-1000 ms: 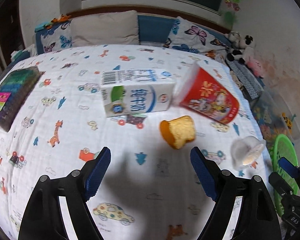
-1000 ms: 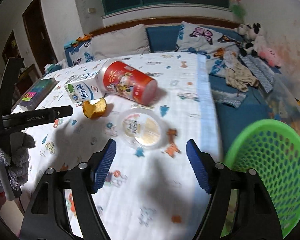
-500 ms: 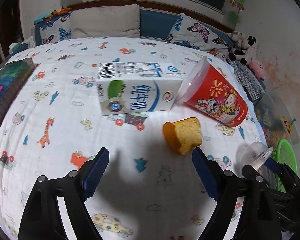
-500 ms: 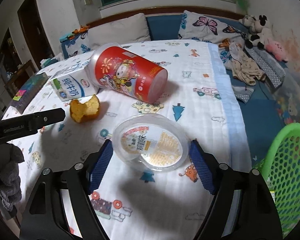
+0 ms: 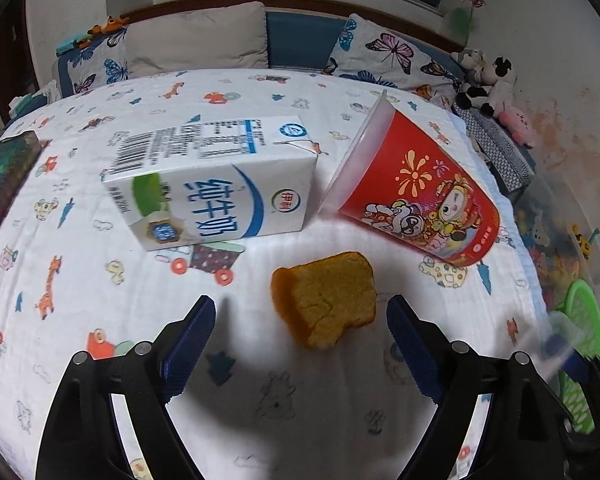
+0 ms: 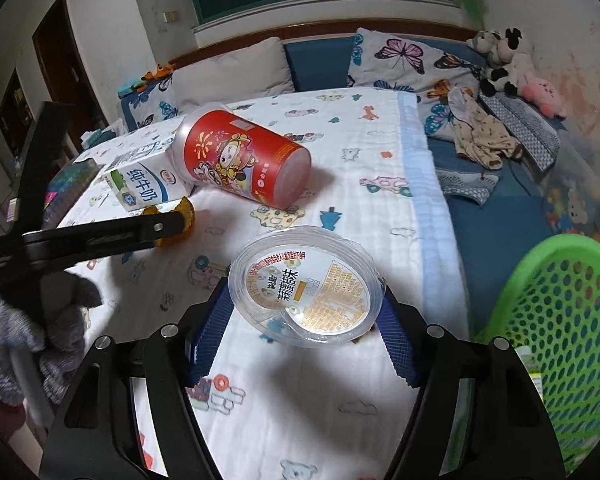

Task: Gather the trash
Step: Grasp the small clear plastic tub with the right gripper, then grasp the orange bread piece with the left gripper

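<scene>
A piece of orange cake (image 5: 326, 298) lies on the bed sheet between the fingers of my open left gripper (image 5: 300, 328), nearer the right finger. A white milk carton (image 5: 216, 184) and a red cup (image 5: 416, 196) lie on their sides behind it. My right gripper (image 6: 302, 316) has its blue pads against both sides of a clear round plastic lid (image 6: 306, 286), tilted above the sheet. The green mesh basket (image 6: 556, 344) stands to the right of it, off the bed. The carton (image 6: 140, 184), cup (image 6: 244, 166) and cake (image 6: 176, 220) also show in the right wrist view.
Pillows (image 5: 196, 44) and plush toys (image 5: 488, 76) line the headboard. A dark box (image 5: 0, 184) lies at the sheet's left edge. Clothes (image 6: 484, 136) lie on the blue mattress right of the sheet. The left gripper's arm (image 6: 80, 240) crosses the right wrist view.
My left gripper moved forward so its fingers flank the cake. My right gripper closed in on the clear lid and lifted it off the sheet.
</scene>
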The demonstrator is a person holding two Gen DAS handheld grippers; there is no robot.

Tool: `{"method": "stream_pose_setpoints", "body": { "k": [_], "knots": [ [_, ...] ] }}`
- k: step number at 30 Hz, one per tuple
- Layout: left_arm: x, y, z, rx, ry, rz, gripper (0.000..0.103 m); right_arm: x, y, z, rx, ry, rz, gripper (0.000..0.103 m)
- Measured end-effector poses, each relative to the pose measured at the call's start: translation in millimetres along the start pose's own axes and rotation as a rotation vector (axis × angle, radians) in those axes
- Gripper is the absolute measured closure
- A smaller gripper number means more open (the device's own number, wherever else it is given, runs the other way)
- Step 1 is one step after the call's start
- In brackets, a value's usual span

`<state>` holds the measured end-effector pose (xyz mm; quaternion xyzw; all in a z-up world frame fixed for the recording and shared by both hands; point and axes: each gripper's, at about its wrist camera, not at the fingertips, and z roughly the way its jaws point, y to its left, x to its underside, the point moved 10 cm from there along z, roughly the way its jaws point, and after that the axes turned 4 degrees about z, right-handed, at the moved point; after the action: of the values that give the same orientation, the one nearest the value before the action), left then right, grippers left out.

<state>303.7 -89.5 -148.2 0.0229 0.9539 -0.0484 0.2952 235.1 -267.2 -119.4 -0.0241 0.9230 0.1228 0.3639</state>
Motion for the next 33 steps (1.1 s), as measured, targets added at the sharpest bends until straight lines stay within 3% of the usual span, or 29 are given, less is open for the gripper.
{"method": "stream_pose_setpoints", "body": {
  "k": [10,13,16,23,33],
  "knots": [
    [-4.3,-4.7,17.6,-0.079,0.003,0.003,0.019,6.4,-7.8,-14.5,0.017,-0.006,-0.001,0.033],
    [-5.7,-4.2,16.1,-0.084,-0.009,0.009,0.032,8.0,-9.4,-18.6,0.018,-0.01,0.005,0.033],
    [-6.5,-3.6,12.7,-0.065,-0.014,-0.001,0.047,9.6,-10.8,-23.5,0.018,-0.015,0.013,0.033],
    [-3.2,-2.4,-6.0,0.047,-0.032,-0.029,0.068,13.3,-12.0,-42.3,0.018,-0.04,0.023,0.033],
    [24.0,-12.6,-44.6,0.205,-0.034,-0.01,0.075,26.6,-19.0,-74.7,0.031,-0.074,0.041,0.033]
  ]
}}
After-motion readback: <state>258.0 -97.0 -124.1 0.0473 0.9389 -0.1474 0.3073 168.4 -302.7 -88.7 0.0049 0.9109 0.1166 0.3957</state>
